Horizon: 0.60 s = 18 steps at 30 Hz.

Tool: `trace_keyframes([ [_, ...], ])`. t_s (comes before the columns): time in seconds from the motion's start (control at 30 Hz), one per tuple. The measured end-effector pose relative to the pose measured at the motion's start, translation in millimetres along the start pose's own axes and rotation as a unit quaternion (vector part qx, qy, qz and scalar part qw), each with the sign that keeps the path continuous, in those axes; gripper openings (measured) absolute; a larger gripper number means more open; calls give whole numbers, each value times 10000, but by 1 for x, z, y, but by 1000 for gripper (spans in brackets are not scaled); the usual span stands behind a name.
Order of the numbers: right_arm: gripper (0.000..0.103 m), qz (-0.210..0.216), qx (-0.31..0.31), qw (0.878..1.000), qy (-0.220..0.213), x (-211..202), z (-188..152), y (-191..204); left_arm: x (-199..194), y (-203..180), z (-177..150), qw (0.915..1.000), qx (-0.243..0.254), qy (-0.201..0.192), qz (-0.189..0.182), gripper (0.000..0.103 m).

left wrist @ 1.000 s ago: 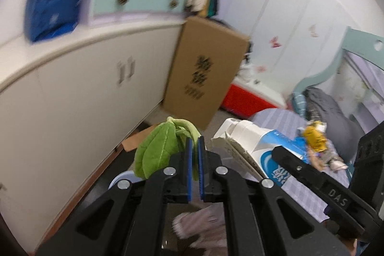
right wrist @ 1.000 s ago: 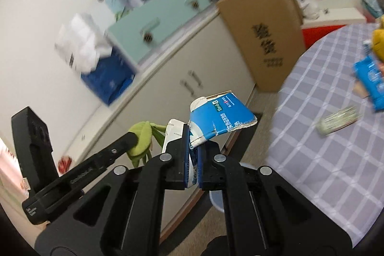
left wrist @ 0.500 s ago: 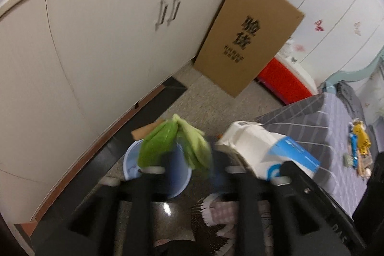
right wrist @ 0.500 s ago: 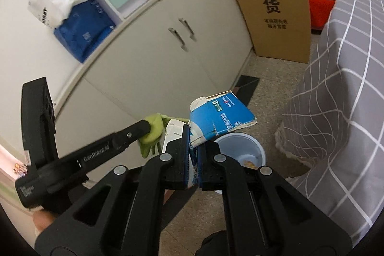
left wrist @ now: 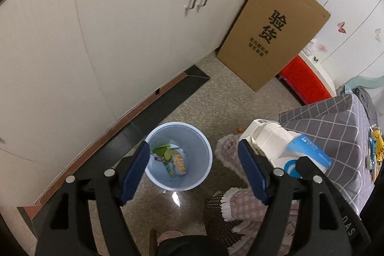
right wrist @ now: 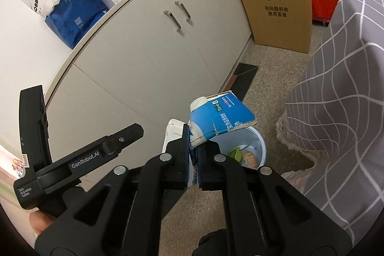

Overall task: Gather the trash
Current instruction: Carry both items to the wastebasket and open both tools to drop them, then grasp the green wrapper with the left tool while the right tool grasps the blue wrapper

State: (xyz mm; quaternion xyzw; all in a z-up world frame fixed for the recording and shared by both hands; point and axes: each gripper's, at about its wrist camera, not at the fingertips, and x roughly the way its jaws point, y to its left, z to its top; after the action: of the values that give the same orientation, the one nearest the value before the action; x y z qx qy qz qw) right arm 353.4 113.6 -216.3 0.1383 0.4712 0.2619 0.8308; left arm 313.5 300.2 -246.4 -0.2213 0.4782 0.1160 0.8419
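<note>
Trash bin (left wrist: 204,155) holds green leaves (left wrist: 163,152) and a wrapper (left wrist: 178,162); left hand-held gripper (left wrist: 192,172) opening empty, right hand-held gripper (right wrist: 193,160) clamps carton (right wrist: 220,120).

Home bedroom: cupboards (left wrist: 134,35), wardrobe (left wrist: 355,23), checked bedcover (right wrist: 340,92).

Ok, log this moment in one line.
left gripper: opening, empty | green leaves: in bin | right gripper: shut on milk carton

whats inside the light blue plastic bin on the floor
Inside the light blue plastic bin: green leaves and an orange-patterned plastic wrapper on the bottom. In the right wrist view the held carton hides part of the bin's inside.
</note>
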Motion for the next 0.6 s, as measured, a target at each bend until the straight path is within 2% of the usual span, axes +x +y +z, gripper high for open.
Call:
trace_keyframes([
  [0.17, 5, 39, -112, 9999, 64, 9, 5, 11, -5, 10, -1, 9997, -79, -86, 200, 77],
  [0.33, 8, 87, -209, 9997, 124, 24, 15, 21, -13, 22, 3, 9976, -164, -282, 614, 78],
  [0.37, 25, -26, -204, 9995, 244, 33, 17, 20, -13, 25, 4, 9973, -190, -288, 650, 78],
  [0.4, 69, -139, -142, 9994, 293, 38, 17, 17, -13, 27, 4, 9971, -213, -279, 675, 78],
  [0.43, 81, -203, -52, 9993, 296, 42, 17, 12, -12, 30, 4, 9971, -235, -235, 692, 78],
  [0.6, 81, -380, -74, 9981, 473, 47, 7, 2, -8, 36, 0, 9968, -239, -116, 751, 78],
])
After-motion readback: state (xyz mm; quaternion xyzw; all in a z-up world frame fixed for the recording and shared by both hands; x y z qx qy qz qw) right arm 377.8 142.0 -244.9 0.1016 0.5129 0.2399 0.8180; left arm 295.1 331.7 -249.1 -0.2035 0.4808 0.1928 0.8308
